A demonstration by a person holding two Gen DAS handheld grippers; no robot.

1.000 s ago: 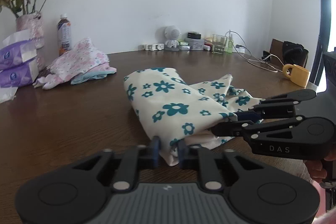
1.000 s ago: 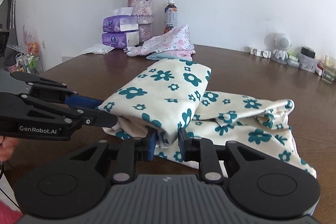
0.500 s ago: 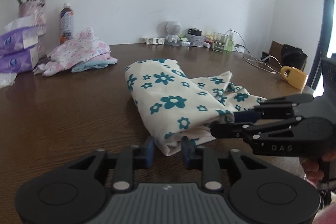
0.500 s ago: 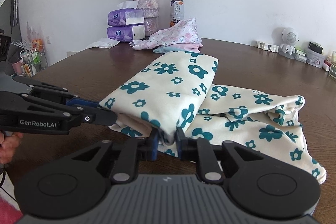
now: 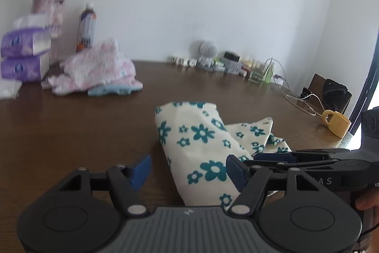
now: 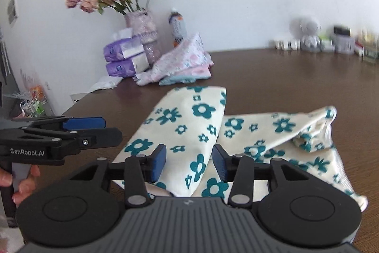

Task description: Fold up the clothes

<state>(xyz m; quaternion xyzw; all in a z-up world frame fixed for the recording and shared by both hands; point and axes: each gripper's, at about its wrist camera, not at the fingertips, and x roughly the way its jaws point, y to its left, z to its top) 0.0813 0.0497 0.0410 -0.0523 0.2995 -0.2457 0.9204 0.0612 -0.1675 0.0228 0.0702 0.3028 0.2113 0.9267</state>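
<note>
On the brown table [image 5: 71, 134] lies the floral cloth [image 5: 201, 146], folded once, its upper layer draped over a rumpled lower layer. Left gripper [image 5: 188, 171]: jaws spread wide, straddling the cloth's near end, no pad clearly touching fabric. Right gripper [image 6: 189, 161]: jaws likewise parted, either side of the cloth's folded edge, holding nothing. Beyond the cloth, by the wall, sits a pink clothes pile [image 6: 180, 63], with a bottle [image 6: 177, 26], vase [image 6: 142, 37] and tissue packs [image 6: 123, 56] just beside it. Right of the cloth, a yellow mug [image 5: 336, 125] stands near the table edge.
</note>
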